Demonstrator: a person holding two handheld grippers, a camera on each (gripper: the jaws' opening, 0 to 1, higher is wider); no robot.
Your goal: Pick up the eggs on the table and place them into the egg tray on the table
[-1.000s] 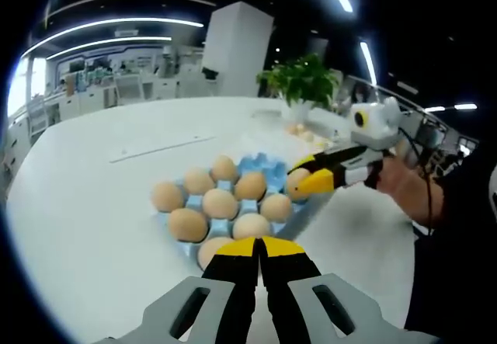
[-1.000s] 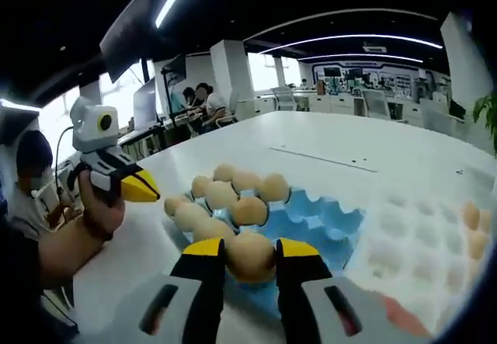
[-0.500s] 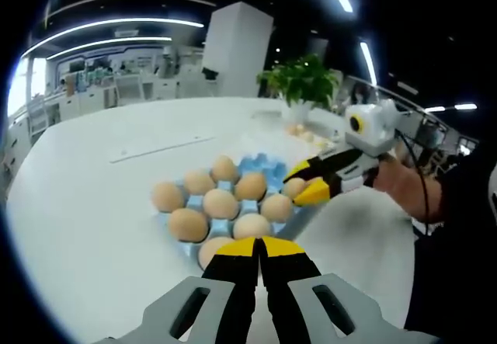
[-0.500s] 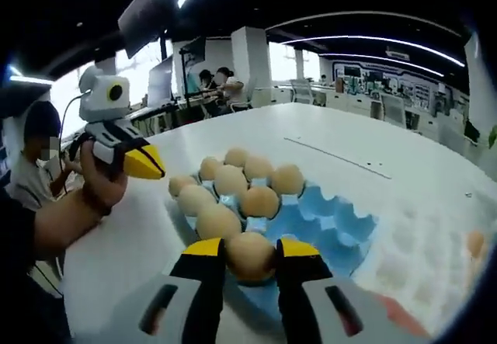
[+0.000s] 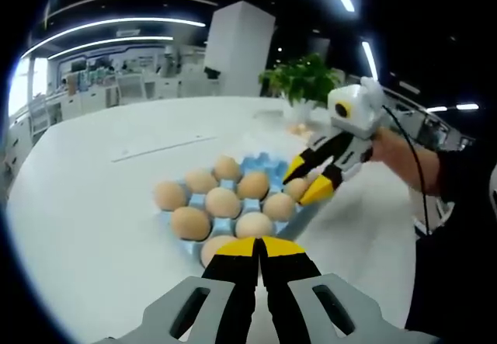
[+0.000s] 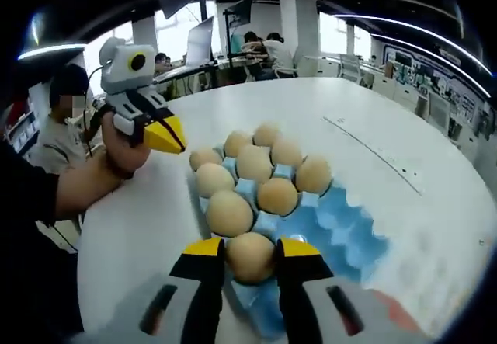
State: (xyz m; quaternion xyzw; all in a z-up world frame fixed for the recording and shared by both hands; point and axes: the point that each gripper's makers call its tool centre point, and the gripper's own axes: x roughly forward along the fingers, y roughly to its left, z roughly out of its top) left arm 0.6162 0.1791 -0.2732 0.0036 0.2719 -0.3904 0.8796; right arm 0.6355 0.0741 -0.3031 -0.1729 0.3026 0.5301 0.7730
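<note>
A blue egg tray (image 5: 268, 163) sits on the white table with several brown eggs (image 5: 223, 202) in its cups. In the right gripper view the tray (image 6: 342, 235) lies just ahead. My right gripper (image 6: 250, 248) is shut on one egg (image 6: 250, 257) at the tray's near edge, beside the filled cups; I cannot tell if it rests in a cup. The left gripper view shows the right gripper (image 5: 309, 179) tilted down at the tray's right side with that egg (image 5: 298, 186). My left gripper (image 5: 261, 244) is shut and holds nothing, hovering before the tray; the right gripper view catches it (image 6: 165, 136) at the left.
A potted plant (image 5: 307, 81) stands at the table's far side, with a few loose eggs (image 5: 298, 129) by it. A thin white strip (image 5: 159, 148) lies on the table beyond the tray. People sit at desks (image 6: 264, 47) behind, and a person (image 6: 66, 119) is at the left.
The right gripper has swung down and in over the tray's edge with its egg, so the right view now looks down on the tray. The left gripper has stayed put.
</note>
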